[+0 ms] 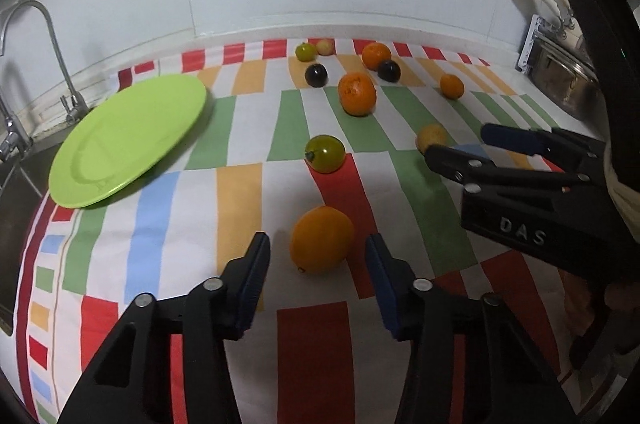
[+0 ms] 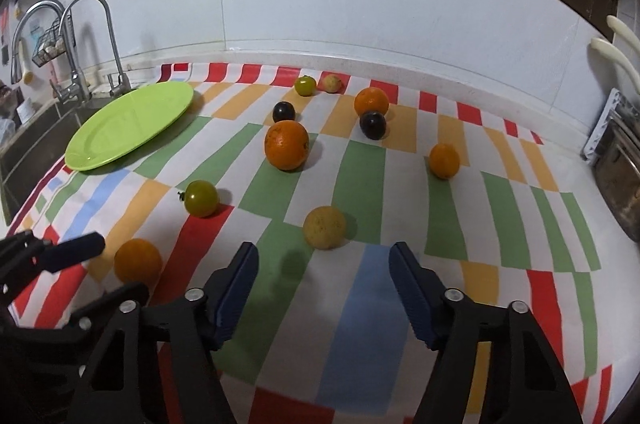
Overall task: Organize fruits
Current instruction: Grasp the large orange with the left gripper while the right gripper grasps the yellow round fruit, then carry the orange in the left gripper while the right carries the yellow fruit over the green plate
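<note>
Both tongs are lined up on fruit, nothing gripped yet.

Left tongs (image 1: pixel 318 262): jaws partly apart, straddling the smooth yellow-orange round fruit (image 1: pixel 322 239) on the striped multicolour cloth (image 1: pixel 240 128) over the worktop. There is a gap on both sides and the pads are not touching. The fruit sits slightly ahead of the pad tips, so I'd push in further before closing, otherwise the tips pinch the near curve and it squirts out.

Right tongs (image 2: pixel 324 264): jaws moderately wide and empty. The pale tan speckled round fruit (image 2: pixel 324 226) is just beyond the tips and a bit left of centre. Advance and nudge left so the pads meet its widest part.

The destination is presumably the lime-green round plate (image 1: pixel 128 140) at the far left by the sink (image 2: pixel 36 140), empty so far.

The rest is loose on the cloth:
- green tomato-like fruit with a stem (image 1: pixel 325 153)
- large dimpled orange (image 1: pixel 357 93)
- second orange at the back (image 1: pixel 376 55)
- small orange on the right (image 1: pixel 452 86)
- two dark purple round fruits (image 1: pixel 316 75) (image 1: pixel 389 70)
- small green fruit (image 1: pixel 306 51) and small pale one (image 1: pixel 325 46) at the far edge

Notes for the grasp:
- Round fruit rolls, so close slowly and squarely at the equator.
- Keep the tips just clear of the cloth so it doesn't bunch.
- The two tongs are close together, so lift one at a time to avoid a clash on the way to the plate.
</note>
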Tool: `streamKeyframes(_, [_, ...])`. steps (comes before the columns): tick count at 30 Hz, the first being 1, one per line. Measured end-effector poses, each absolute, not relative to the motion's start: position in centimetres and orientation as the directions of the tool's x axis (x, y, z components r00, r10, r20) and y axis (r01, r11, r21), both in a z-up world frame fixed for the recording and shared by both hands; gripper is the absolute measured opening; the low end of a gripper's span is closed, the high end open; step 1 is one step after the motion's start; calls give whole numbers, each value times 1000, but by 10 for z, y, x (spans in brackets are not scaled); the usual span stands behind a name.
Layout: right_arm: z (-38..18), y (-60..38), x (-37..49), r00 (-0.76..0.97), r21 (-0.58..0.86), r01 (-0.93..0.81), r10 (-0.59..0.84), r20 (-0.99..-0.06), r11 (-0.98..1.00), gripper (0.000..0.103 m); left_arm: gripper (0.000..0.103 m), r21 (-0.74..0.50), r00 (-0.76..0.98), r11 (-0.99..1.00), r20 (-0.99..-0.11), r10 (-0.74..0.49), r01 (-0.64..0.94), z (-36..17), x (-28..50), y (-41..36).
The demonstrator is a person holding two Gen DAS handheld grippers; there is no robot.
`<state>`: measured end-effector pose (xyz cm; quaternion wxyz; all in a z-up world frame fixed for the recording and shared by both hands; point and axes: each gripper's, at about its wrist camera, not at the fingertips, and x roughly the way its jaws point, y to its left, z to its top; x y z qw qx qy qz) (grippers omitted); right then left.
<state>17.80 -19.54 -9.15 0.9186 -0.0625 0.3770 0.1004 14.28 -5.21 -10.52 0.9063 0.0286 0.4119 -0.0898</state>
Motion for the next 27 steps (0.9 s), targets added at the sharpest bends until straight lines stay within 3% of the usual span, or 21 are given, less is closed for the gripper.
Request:
streamKeyframes(5, [-98, -194, 193, 674, -36, -243, 142, -725, 969, 57, 34, -59, 624, 981, -764, -164, 185, -109, 150, -50])
streamKeyframes(19, [-108, -193, 213, 625, 14, -240, 165, -763, 971, 30, 34, -66, 658, 984, -736, -158, 163, -86, 158, -42])
streamKeyframes(27, [-94, -187, 199, 654, 7, -266, 186, -733, 964, 29, 34, -70, 674, 986, -723, -154, 151, -81, 154, -29])
